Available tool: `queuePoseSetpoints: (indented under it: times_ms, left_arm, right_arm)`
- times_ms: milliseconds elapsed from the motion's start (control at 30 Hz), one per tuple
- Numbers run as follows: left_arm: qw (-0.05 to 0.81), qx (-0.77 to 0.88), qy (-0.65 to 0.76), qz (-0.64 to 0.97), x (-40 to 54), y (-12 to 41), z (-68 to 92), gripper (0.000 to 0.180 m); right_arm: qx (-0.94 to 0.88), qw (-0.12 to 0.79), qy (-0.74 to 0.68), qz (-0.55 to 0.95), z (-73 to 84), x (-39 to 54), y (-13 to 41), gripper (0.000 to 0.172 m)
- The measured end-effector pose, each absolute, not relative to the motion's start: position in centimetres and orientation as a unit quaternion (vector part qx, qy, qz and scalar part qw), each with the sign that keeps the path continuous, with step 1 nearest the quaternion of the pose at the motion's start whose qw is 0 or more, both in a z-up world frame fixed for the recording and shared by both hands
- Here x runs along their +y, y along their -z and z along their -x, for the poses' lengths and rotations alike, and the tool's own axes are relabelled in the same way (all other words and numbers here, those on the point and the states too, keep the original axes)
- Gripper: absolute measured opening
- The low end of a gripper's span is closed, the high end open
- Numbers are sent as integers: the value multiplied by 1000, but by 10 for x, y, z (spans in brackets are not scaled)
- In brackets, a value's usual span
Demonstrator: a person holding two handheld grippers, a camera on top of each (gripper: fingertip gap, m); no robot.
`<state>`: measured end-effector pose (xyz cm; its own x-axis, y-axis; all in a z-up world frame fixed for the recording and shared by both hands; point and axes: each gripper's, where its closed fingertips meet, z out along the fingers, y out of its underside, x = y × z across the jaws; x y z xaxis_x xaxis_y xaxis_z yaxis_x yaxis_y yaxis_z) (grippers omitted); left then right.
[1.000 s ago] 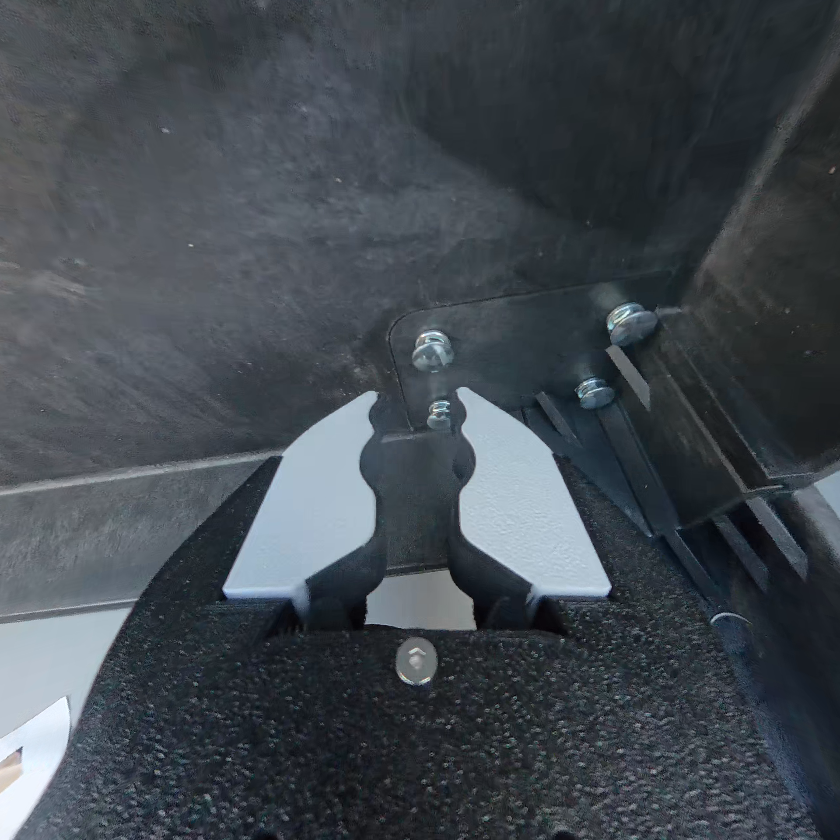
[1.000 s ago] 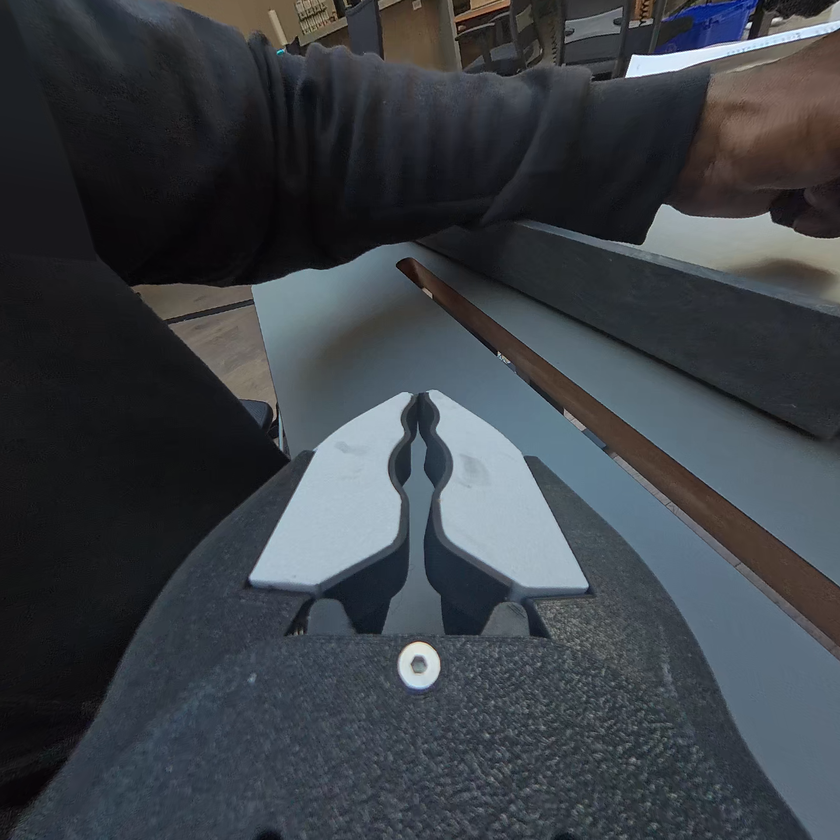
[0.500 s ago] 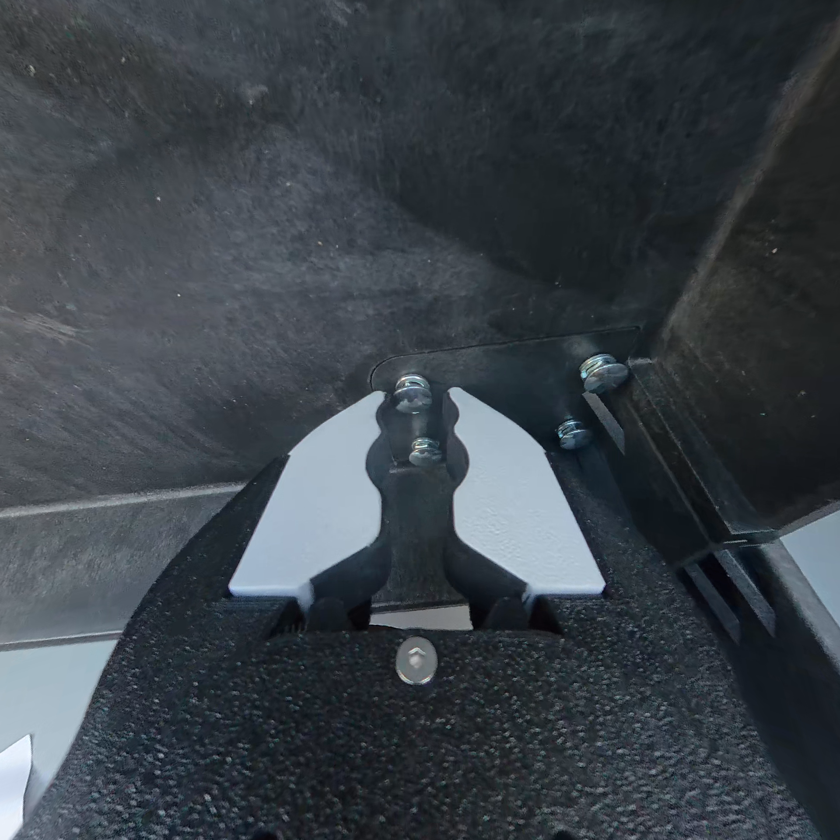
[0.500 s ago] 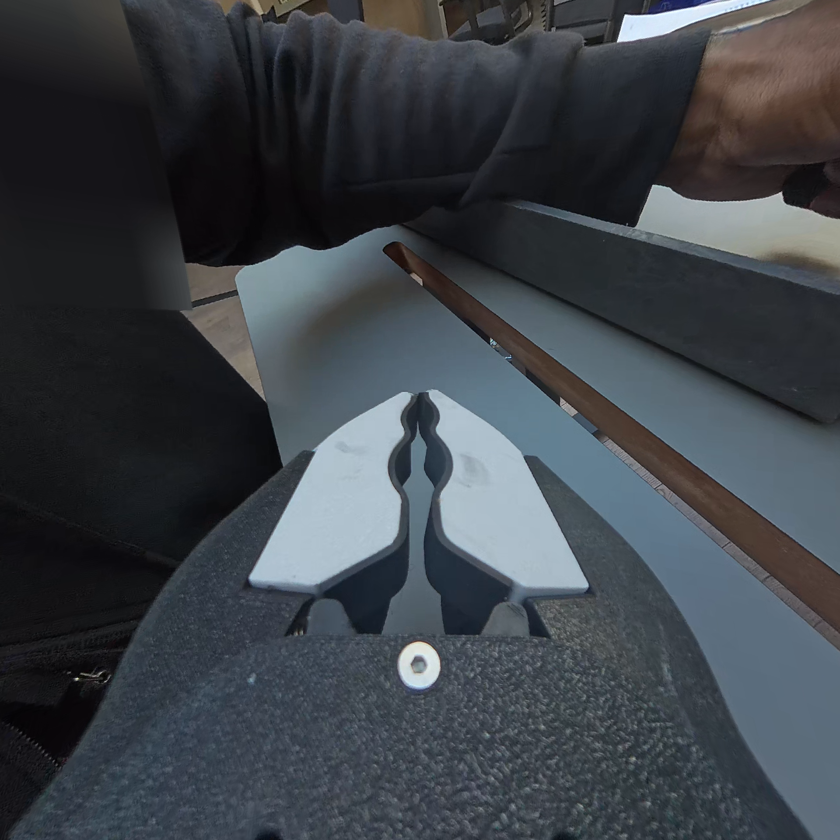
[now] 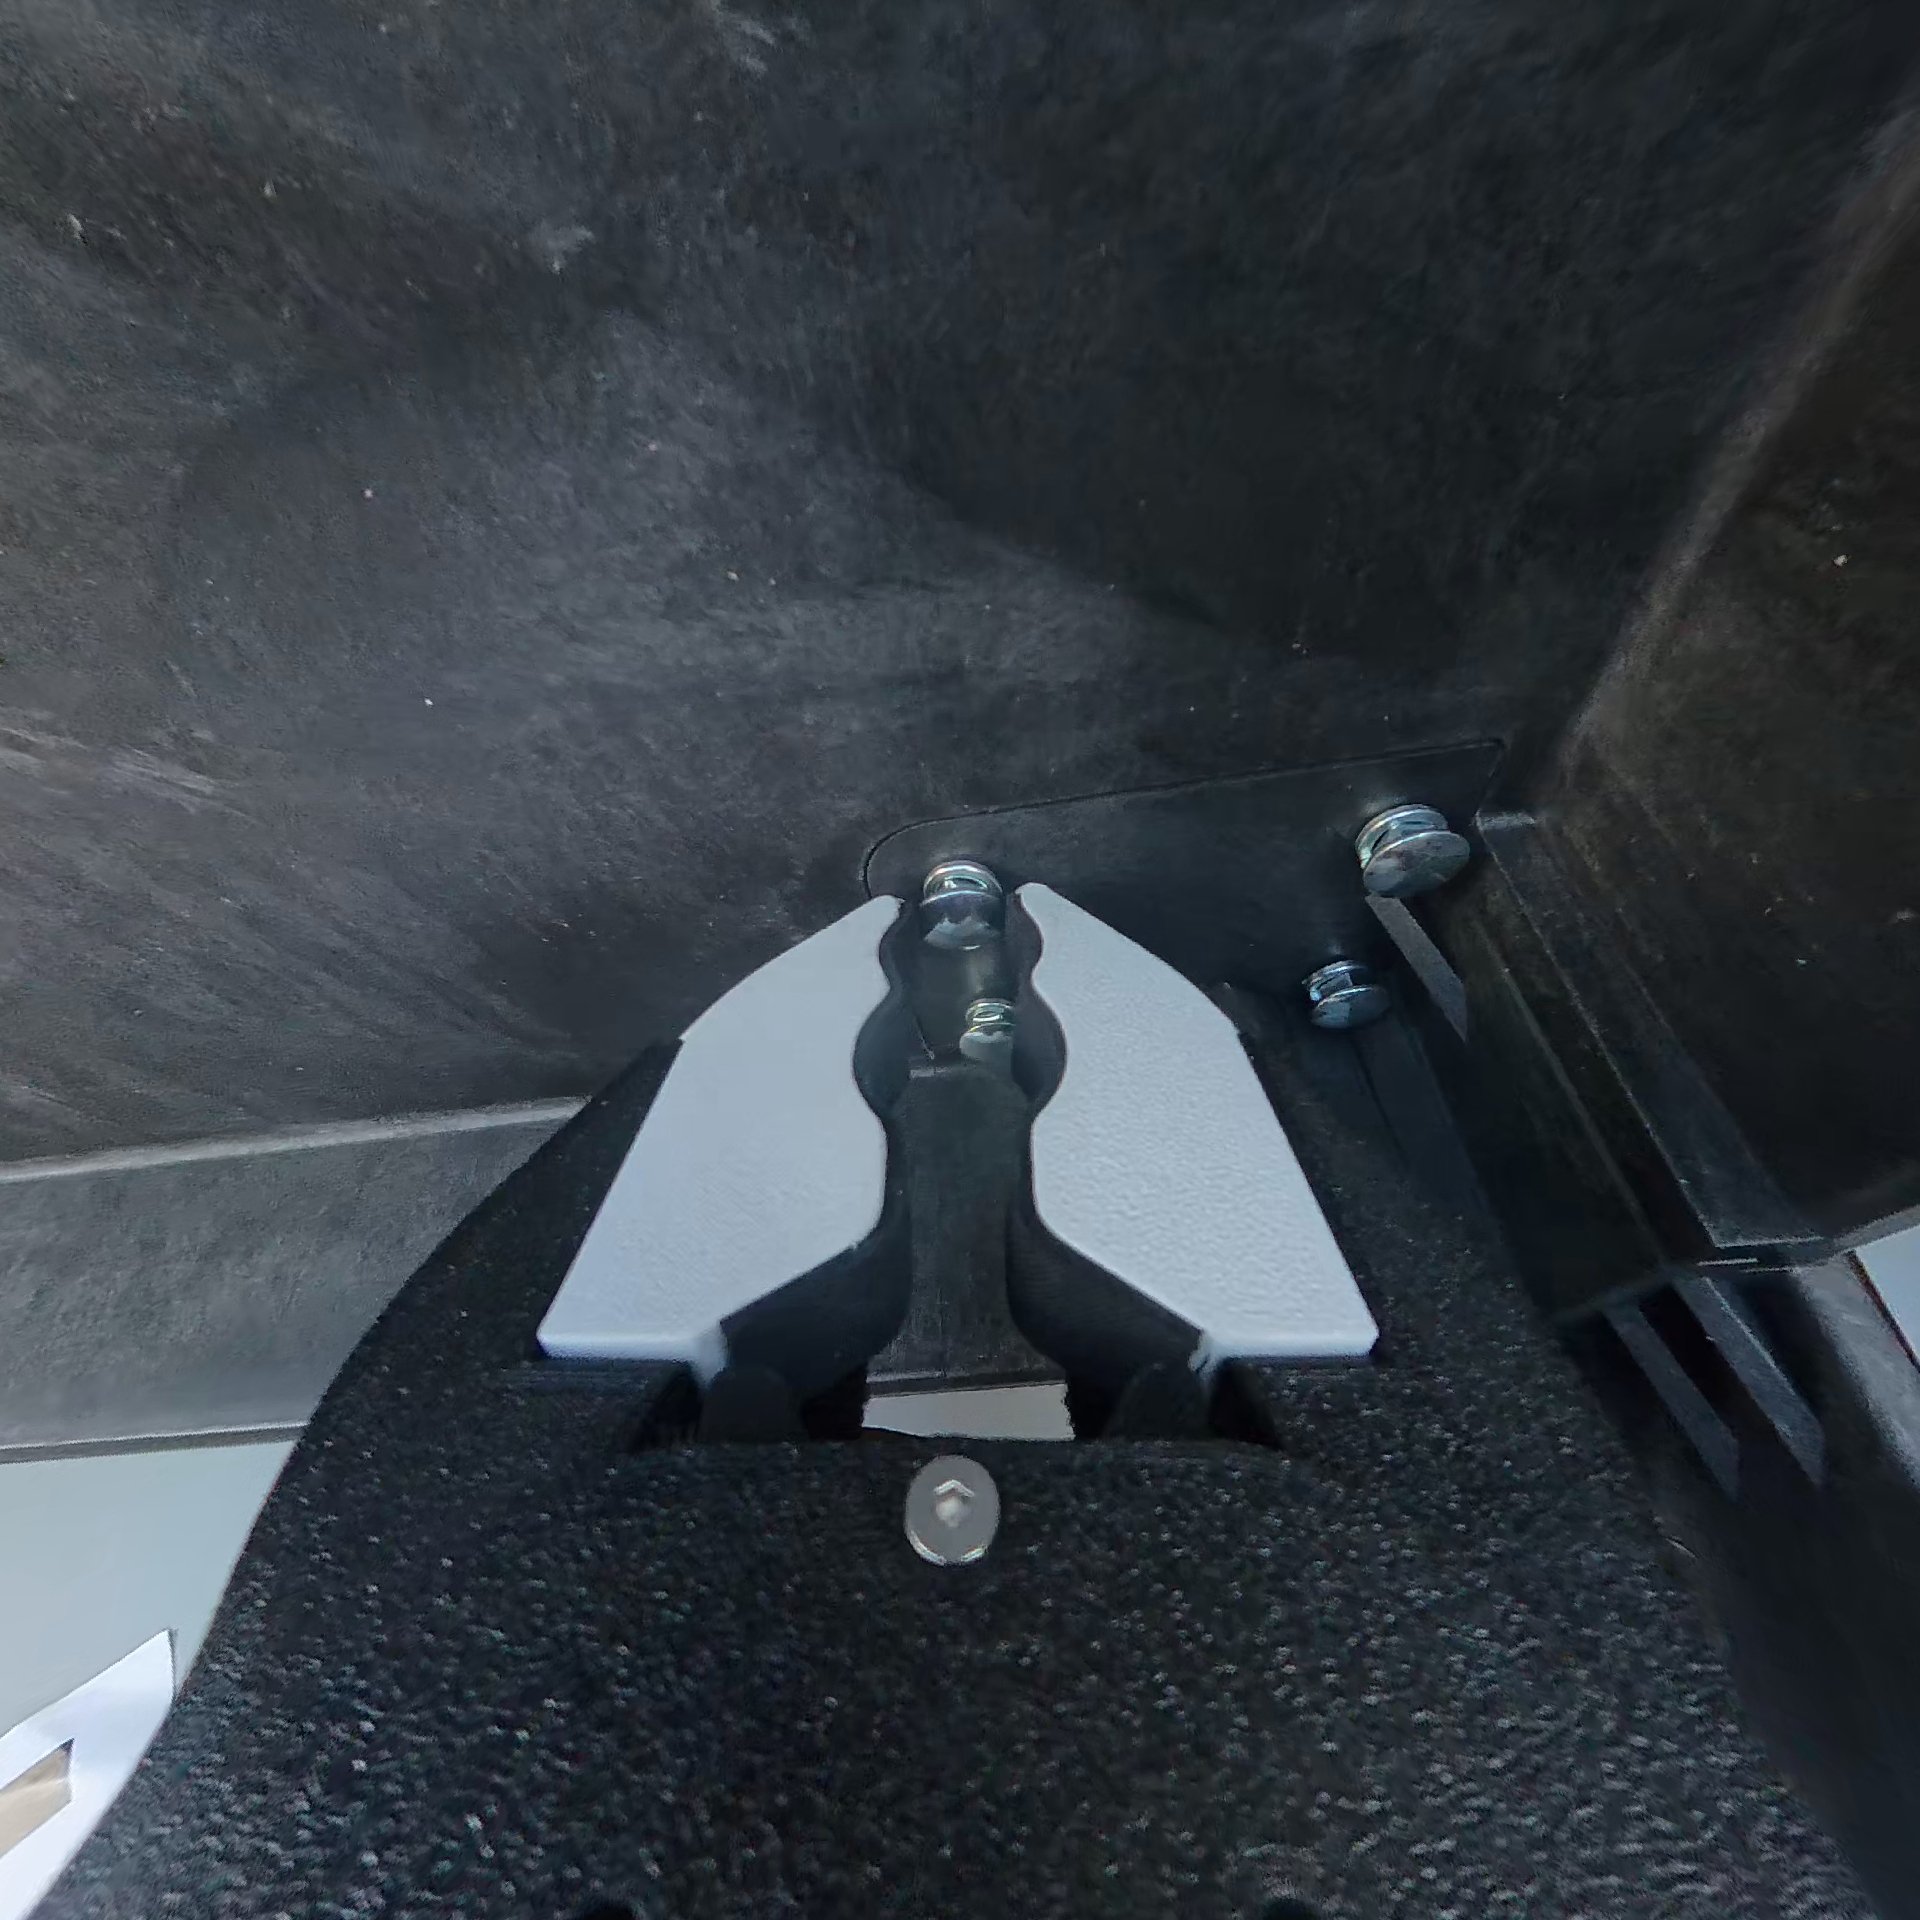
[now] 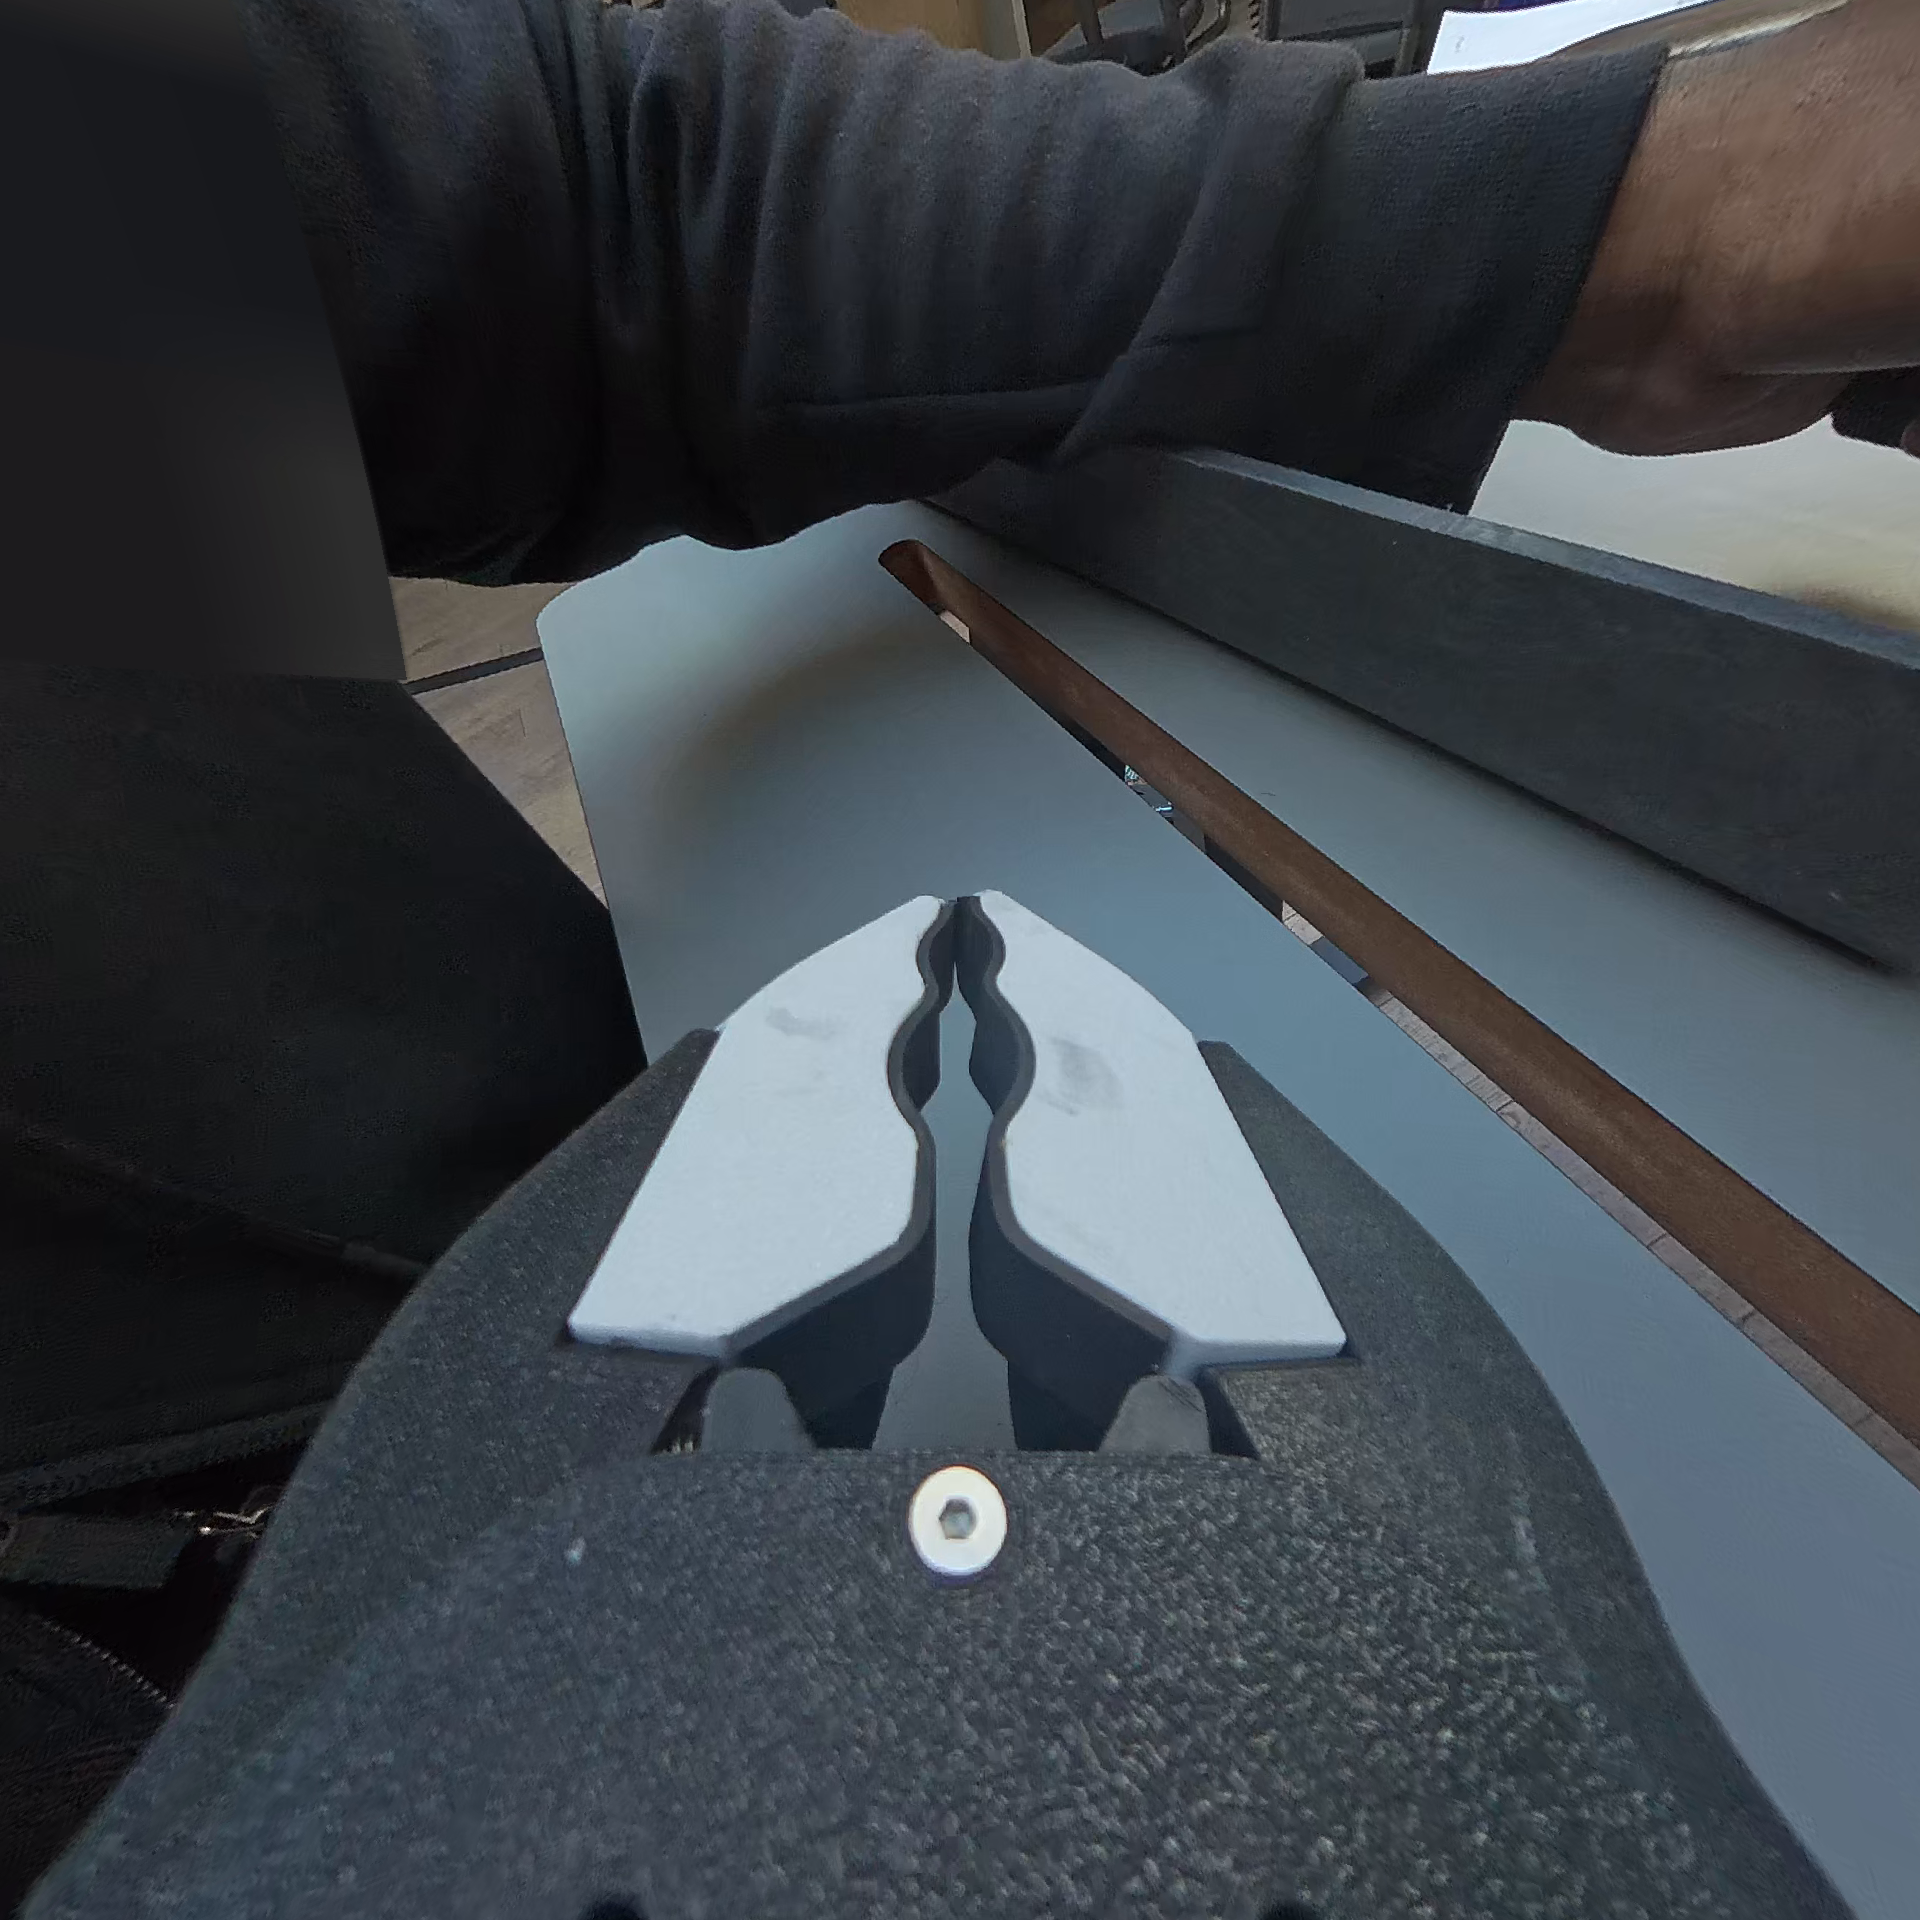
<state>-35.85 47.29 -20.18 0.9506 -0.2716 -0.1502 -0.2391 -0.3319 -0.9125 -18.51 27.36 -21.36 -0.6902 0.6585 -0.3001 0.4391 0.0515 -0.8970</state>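
In the left wrist view my left gripper is up against a black metal corner bracket on a dark board. Its two fingertips flank the head of a silver screw in the bracket. The jaws are narrowly apart, with a thin dark sliver on each side of the screw head. A smaller screw shows between the fingers farther back. My right gripper is shut and empty. It hovers over the grey table, away from the bracket.
Two more screws sit in the bracket beside a black upright post. In the right wrist view a brown strip and a dark beam cross the table. A person's dark sleeve and hand reach over the beam. The tips of one gripper are about 25 centimetres away from the tips of the other.
My left gripper has moved forward onto the bracket, from the lower small screw to the upper screw. Its jaws have narrowed around that screw's head. My right gripper stays shut and has barely moved.
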Motion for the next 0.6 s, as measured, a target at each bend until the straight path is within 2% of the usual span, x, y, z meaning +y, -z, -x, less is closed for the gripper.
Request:
queuePoseSetpoints:
  times_ms: [600]
  left_arm:
    - [559,159,13,814,467,200,362,16]
  right_arm:
    - [-711,108,-584,376,184,275,209,0]
